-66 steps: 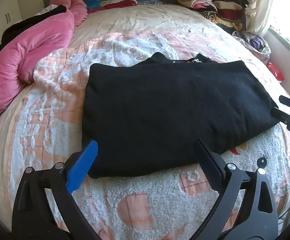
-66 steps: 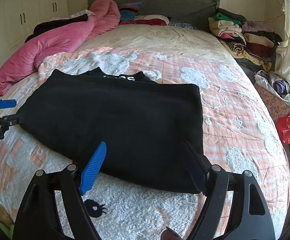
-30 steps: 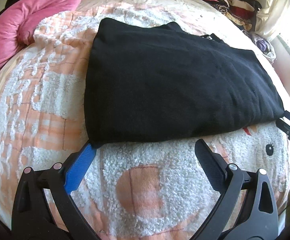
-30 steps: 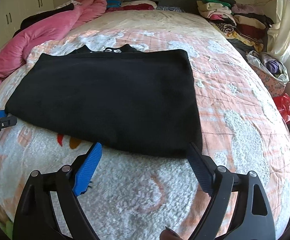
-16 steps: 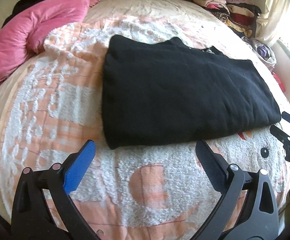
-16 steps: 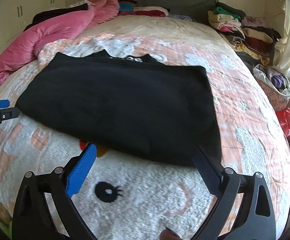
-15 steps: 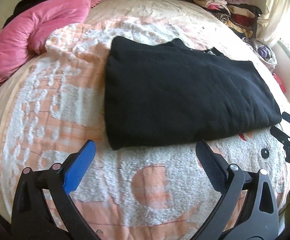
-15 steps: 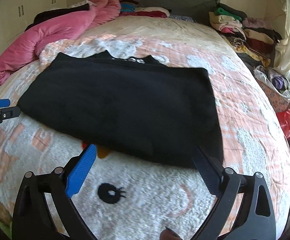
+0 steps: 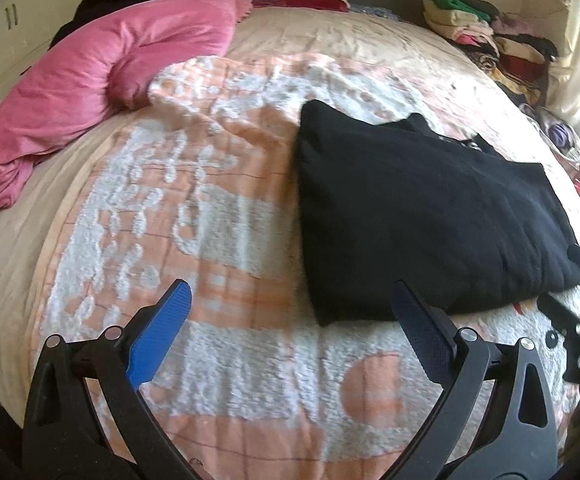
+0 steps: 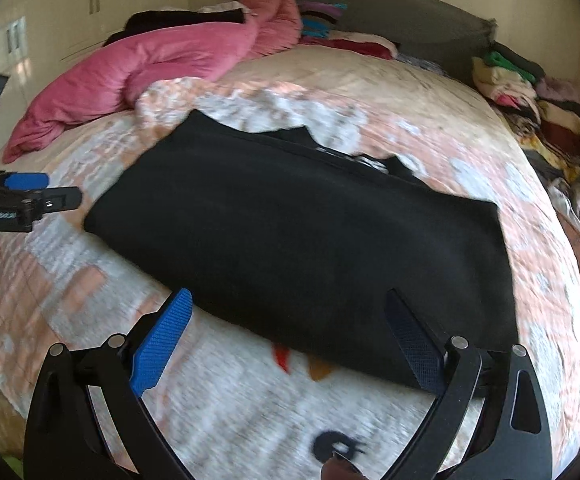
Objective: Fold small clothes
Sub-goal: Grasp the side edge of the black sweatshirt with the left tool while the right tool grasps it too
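Folded black garment (image 9: 422,216) lies flat on the bed (image 9: 226,240), long axis left-right; left tool (image 9: 290,312) gapes empty off its near-left corner, right tool (image 10: 286,320) wide, empty, over its near-right edge, both equally near.

A pink quilt (image 9: 102,60) lies bunched on the bed (image 9: 330,52), a stack of folded clothes (image 10: 530,96) along the far edge.

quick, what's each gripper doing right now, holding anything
left gripper: open, holding nothing.
right gripper: open, holding nothing; the black garment lies free on the bed.
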The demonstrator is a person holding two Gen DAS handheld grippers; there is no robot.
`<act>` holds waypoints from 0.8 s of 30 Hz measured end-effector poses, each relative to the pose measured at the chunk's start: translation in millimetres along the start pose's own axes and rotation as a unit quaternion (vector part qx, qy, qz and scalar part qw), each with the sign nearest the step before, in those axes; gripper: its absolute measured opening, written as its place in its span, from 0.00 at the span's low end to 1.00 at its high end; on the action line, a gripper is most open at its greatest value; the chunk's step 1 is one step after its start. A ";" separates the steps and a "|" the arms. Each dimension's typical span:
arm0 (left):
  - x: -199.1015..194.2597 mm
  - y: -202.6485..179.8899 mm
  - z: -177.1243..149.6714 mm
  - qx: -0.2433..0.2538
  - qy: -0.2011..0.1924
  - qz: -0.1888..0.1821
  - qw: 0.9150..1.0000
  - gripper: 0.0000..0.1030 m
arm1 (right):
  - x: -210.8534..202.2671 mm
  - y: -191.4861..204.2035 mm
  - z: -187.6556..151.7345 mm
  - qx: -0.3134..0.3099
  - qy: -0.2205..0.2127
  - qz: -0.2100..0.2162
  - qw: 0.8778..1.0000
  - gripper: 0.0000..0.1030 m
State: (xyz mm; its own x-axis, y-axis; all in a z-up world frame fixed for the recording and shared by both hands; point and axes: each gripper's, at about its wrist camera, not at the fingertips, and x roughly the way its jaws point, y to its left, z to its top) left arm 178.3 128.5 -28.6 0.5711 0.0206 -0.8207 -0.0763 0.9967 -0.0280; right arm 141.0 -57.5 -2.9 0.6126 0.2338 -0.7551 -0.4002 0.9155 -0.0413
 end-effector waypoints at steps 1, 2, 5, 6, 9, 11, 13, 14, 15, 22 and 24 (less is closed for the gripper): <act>0.4 2.4 0.9 -0.001 -0.001 0.002 1.000 0.91 | 1.5 5.4 2.2 -0.006 -0.001 0.003 1.000 0.93; 1.2 4.8 2.4 -0.003 -0.002 0.005 1.000 0.91 | 3.7 12.4 5.3 -0.015 -0.003 0.006 1.000 0.93; 4.2 12.0 7.5 -0.012 -0.004 0.011 1.000 0.91 | 10.4 31.4 12.7 -0.036 -0.008 0.016 0.999 0.93; 5.8 14.4 9.4 -0.015 -0.002 0.012 1.000 0.91 | 12.2 35.6 14.2 -0.041 -0.009 0.019 0.999 0.93; 10.0 18.4 14.2 -0.016 -0.002 0.018 1.000 0.91 | 21.1 51.2 18.9 -0.058 -0.009 0.025 0.998 0.93; 13.1 20.2 17.5 -0.014 -0.002 0.023 1.000 0.91 | 27.2 60.8 21.5 -0.067 -0.010 0.028 0.997 0.93; 15.7 21.7 20.1 -0.014 -0.004 0.023 1.000 0.91 | 31.7 67.8 22.6 -0.075 -0.011 0.029 0.997 0.93; 17.3 22.3 21.6 -0.015 -0.004 0.023 1.000 0.91 | 35.0 72.8 23.1 -0.082 -0.012 0.027 0.996 0.93; 19.0 22.4 23.0 -0.016 -0.005 0.023 1.000 0.91 | 37.1 75.9 23.2 -0.087 -0.012 0.027 0.996 0.93; 32.9 21.4 34.3 -0.013 -0.004 0.022 1.000 0.91 | 55.0 98.3 20.3 -0.117 -0.008 0.026 0.993 0.93; 37.6 21.3 38.4 -0.013 -0.002 0.019 1.000 0.91 | 59.9 103.9 18.9 -0.130 -0.007 0.018 0.991 0.93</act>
State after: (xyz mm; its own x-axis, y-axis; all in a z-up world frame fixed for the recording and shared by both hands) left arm 229.4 153.6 -38.1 0.5712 0.0586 -0.8187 -0.1198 0.9927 -0.0125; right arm 149.0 57.9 -40.0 0.6032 0.2708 -0.7502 -0.5832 0.7914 -0.1832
